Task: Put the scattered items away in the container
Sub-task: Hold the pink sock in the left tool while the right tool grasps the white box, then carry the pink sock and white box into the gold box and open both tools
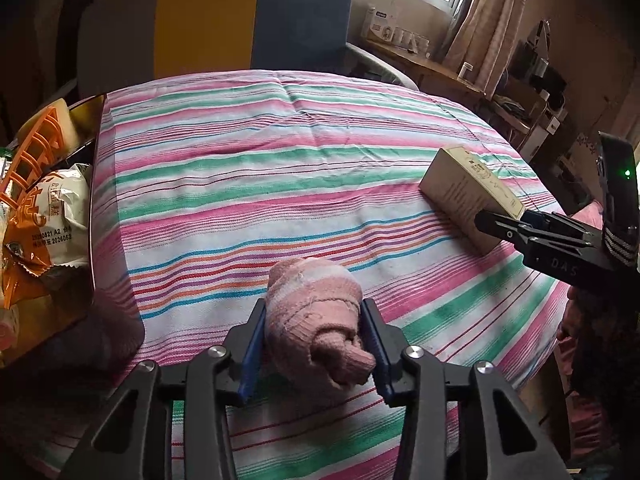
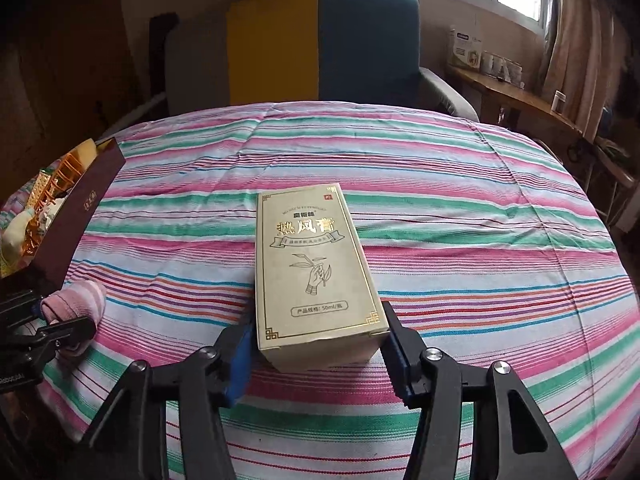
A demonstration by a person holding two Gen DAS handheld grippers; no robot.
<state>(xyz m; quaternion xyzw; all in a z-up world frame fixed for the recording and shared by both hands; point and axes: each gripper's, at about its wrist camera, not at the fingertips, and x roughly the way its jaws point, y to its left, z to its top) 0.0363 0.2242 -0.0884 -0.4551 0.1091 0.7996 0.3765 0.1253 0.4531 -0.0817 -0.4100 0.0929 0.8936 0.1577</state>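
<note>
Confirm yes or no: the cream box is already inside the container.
No. The cream box lies on the striped cloth, apart from the container.

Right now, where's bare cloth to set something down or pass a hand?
Free: the wide far stretch of cloth up to the chair, and the strip between sock and carton. Crowded: the container at the left edge, packed with snacks.

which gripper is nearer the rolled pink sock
Left. The left gripper has its jaws closed on the sock; the right gripper is off to its right, around the box.
</note>
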